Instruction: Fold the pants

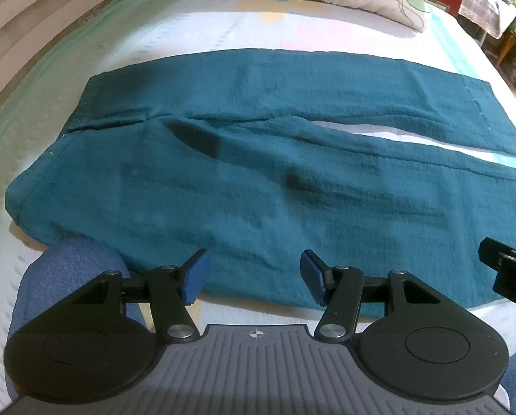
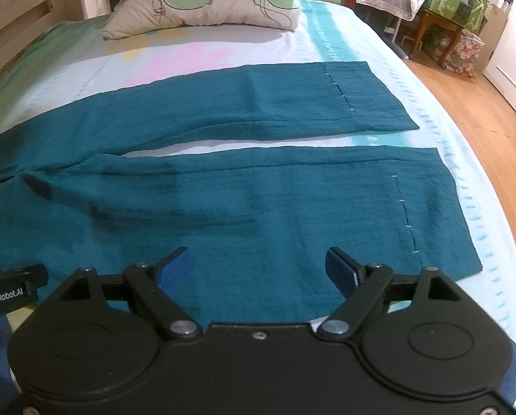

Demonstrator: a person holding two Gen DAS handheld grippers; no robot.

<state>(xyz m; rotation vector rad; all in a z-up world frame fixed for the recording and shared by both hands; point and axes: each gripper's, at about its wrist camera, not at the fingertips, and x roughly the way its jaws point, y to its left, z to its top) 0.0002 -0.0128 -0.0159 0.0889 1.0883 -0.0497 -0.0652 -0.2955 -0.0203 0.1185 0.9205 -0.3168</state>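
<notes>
Teal pants [image 1: 258, 173] lie flat and spread open on the bed, waistband to the left, both legs running right with a narrow gap between them. They also show in the right wrist view [image 2: 258, 200], where the leg hems lie at the right. My left gripper [image 1: 254, 276] is open and empty, hovering over the near edge of the near leg by the hip. My right gripper [image 2: 258, 269] is open and empty over the near edge of the near leg, closer to the hem. The right gripper's body shows at the left wrist view's right edge [image 1: 507, 269].
The bed sheet [image 2: 361, 41] is pale with pastel prints. Two leaf-print pillows [image 2: 202, 3] lie at the head of the bed. A wooden bed frame [image 2: 22, 10] stands at the left. A wooden floor [image 2: 482, 110], a small table and bags lie to the right.
</notes>
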